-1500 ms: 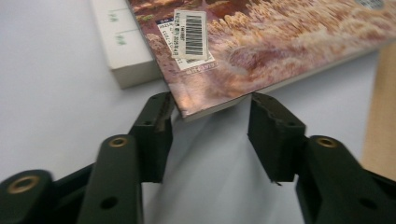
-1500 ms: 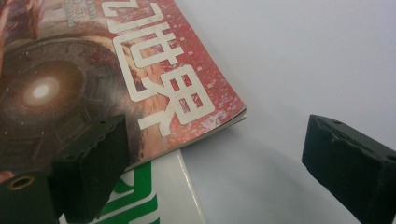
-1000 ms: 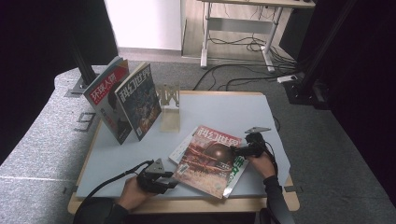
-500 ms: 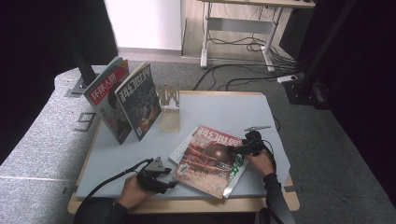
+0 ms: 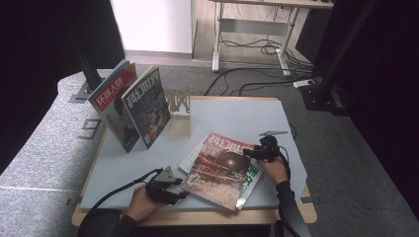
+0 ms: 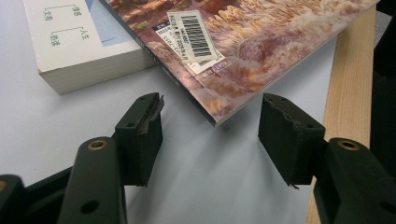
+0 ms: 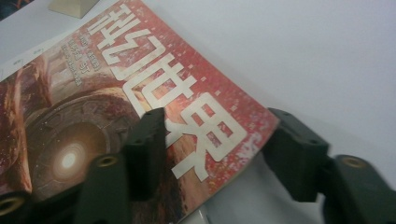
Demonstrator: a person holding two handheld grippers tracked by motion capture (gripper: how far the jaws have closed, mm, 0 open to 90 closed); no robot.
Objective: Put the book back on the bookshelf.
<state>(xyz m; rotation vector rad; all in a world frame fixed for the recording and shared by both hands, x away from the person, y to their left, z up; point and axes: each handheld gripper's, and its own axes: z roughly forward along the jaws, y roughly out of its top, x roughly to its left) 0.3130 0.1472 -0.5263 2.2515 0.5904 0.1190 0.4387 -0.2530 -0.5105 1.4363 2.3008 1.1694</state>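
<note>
While the glossy red magazine (image 5: 220, 169) lies flat near the bench's (image 5: 237, 116) front edge, overlapping a thick white paperback (image 6: 74, 42), my right gripper (image 7: 215, 149) has just been closing, one jaw above its far corner, one below. My left gripper (image 6: 210, 135) gapes beside its near corner, touching nothing.

"科幻世界" on red magazine (image 7: 140, 107); barcode sticker (image 6: 196, 39) at its corner
</note>
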